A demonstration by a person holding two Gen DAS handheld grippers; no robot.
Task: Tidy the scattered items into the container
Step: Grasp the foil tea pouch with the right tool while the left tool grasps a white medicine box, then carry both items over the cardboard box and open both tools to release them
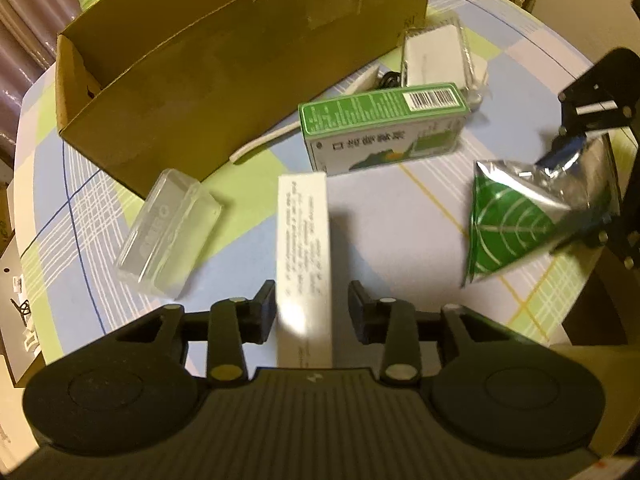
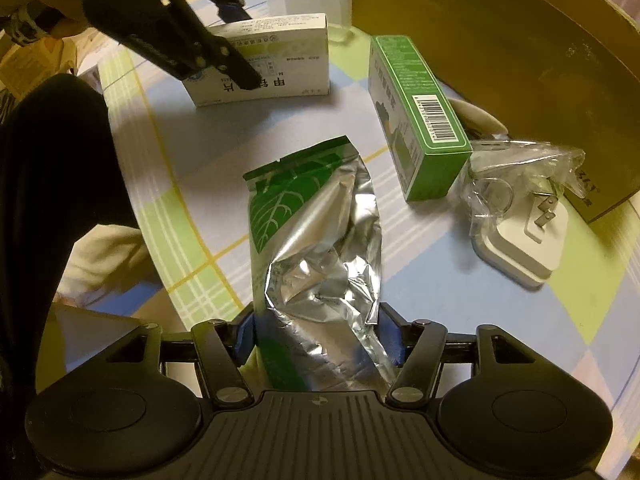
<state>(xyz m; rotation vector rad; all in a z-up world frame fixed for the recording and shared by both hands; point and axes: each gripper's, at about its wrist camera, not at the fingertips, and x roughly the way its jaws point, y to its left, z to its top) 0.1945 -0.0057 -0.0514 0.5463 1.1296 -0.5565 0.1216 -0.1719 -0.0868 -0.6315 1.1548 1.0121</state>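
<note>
My left gripper [image 1: 312, 308] straddles a white medicine box [image 1: 303, 248]; the left pad touches it and a small gap shows on the right side. The box also shows in the right wrist view [image 2: 276, 68] with the left gripper [image 2: 224, 40] over it. My right gripper [image 2: 320, 344] is shut on a silver and green foil pouch [image 2: 316, 248], which also shows in the left wrist view [image 1: 520, 220]. The cardboard box [image 1: 224, 64] stands at the back. A green carton [image 1: 384, 128], a clear plastic case [image 1: 170, 236] and a white plug in clear wrap [image 2: 520, 240] lie on the table.
The round table has a checked blue, green and white cloth [image 1: 400, 216]. A white stick [image 1: 268, 140] lies beside the cardboard box. The person's dark-clothed leg [image 2: 52, 184] is at the table's left edge in the right wrist view. The cardboard box wall [image 2: 500, 60] rises behind the green carton [image 2: 420, 116].
</note>
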